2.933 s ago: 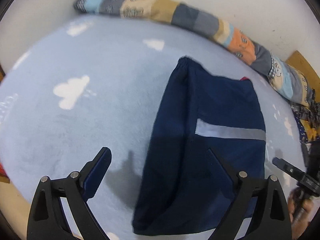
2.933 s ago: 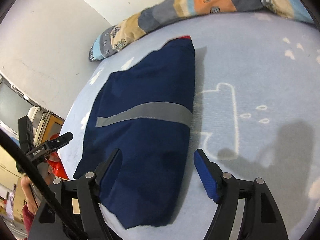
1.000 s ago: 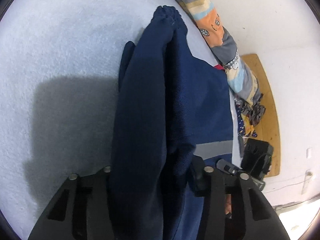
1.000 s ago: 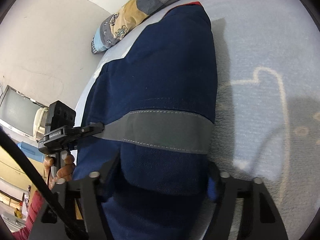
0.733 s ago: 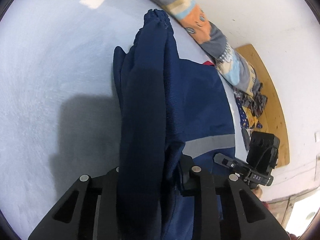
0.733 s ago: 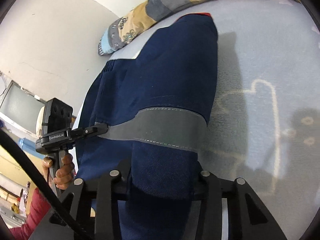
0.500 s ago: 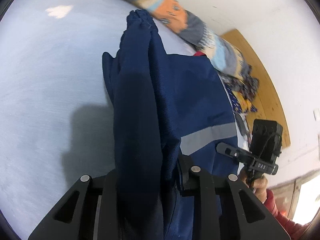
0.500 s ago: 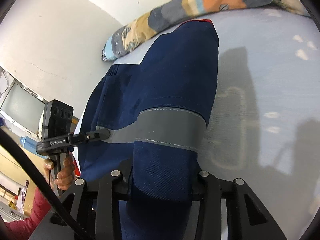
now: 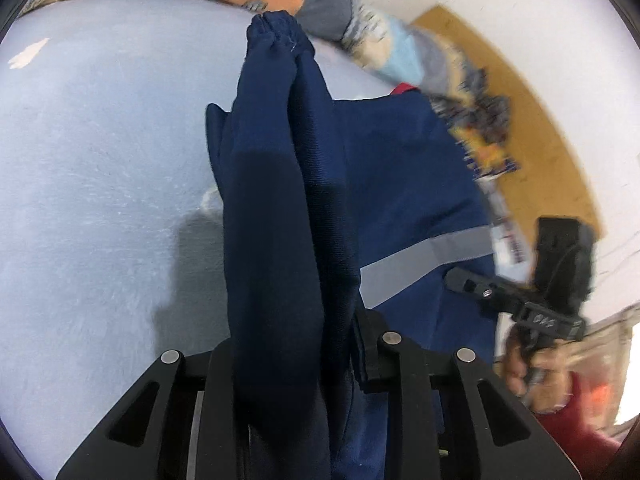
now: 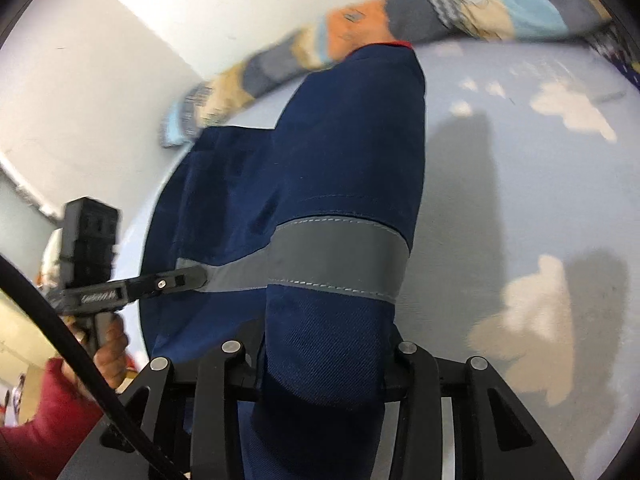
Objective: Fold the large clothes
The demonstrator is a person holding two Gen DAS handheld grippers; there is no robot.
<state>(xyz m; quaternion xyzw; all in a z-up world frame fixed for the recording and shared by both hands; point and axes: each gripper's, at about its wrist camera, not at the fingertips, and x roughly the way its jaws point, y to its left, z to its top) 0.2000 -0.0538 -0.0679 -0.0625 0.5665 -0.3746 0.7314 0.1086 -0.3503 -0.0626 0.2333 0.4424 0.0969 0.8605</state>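
A navy blue garment [image 9: 400, 168] with a grey reflective stripe [image 9: 424, 256] lies folded on a pale blue bed cover [image 9: 100, 200]. My left gripper [image 9: 292, 344] is shut on its near left corner and lifts a thick fold of cloth. My right gripper [image 10: 324, 356] is shut on the near right corner [image 10: 328, 340], just below the grey stripe [image 10: 340, 260]. The garment's near end hangs raised from both grippers; its far end rests on the bed. Each gripper shows in the other's view, the right one [image 9: 472, 284] and the left one [image 10: 188, 278].
A patchwork quilt roll [image 9: 360, 40] lies along the far bed edge by the white wall [image 10: 140, 60]. A wooden floor [image 9: 520, 120] and a heap of patterned cloth [image 9: 484, 128] lie to the right. White cloud prints [image 10: 568, 112] mark the cover.
Both grippers were open over the flat garment, then shut on its near corners. Since then they have lifted the near end and tilted upward, bringing the wall and quilt into view.
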